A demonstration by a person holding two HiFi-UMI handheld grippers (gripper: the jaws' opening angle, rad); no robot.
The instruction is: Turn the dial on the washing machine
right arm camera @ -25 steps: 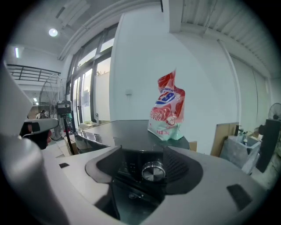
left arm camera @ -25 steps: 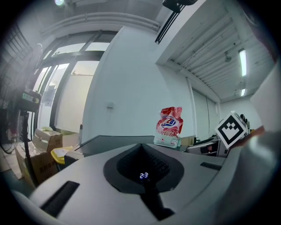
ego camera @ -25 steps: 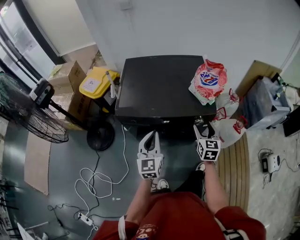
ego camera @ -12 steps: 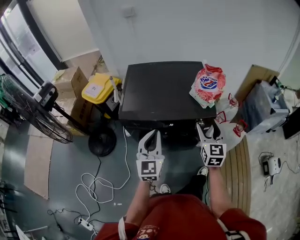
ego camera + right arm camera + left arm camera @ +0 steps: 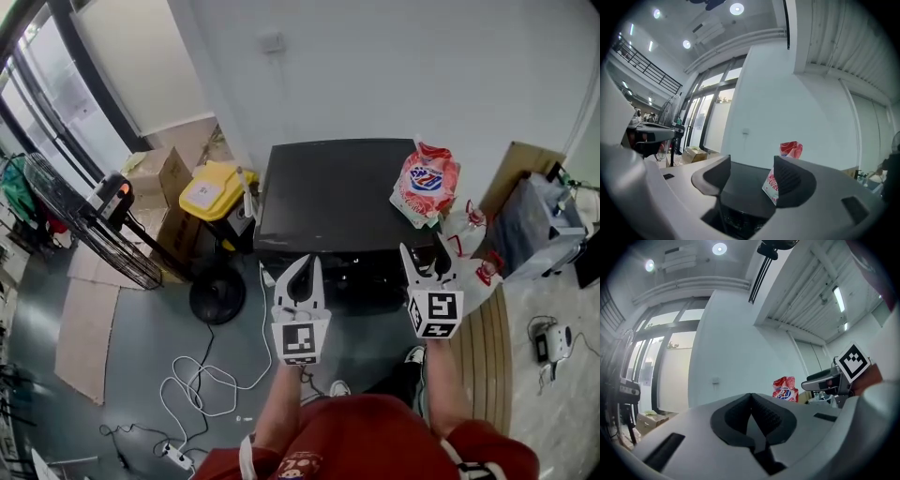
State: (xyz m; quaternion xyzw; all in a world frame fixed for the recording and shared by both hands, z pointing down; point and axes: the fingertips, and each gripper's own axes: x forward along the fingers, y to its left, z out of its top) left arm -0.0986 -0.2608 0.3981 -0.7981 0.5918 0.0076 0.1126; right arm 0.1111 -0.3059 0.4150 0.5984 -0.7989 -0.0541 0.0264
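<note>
The washing machine (image 5: pixel 339 192) is a black box against the white wall, and it shows between the right jaws as a dark top (image 5: pixel 745 185). Its shadowed front panel (image 5: pixel 349 270) faces me; I cannot make out the dial. A red and white detergent bag (image 5: pixel 425 183) lies on the machine's right rear corner. My left gripper (image 5: pixel 303 265) is held just before the front panel's left part, jaws shut with nothing in them (image 5: pixel 751 397). My right gripper (image 5: pixel 424 253) is held at the machine's front right corner, jaws open and empty (image 5: pixel 751 161).
A standing fan (image 5: pixel 89 225) and its round base (image 5: pixel 217 298) are left of the machine, beside a yellow bin (image 5: pixel 214 190) and cardboard boxes (image 5: pixel 153 173). White cables (image 5: pixel 202 375) trail on the floor. Plastic bags (image 5: pixel 469 246) and a wooden mat (image 5: pixel 480 361) lie on the right.
The view has drawn back and tipped up, showing more wall. Both grippers sit lower in the picture, a little farther from the machine's front. Their jaws look unchanged.
</note>
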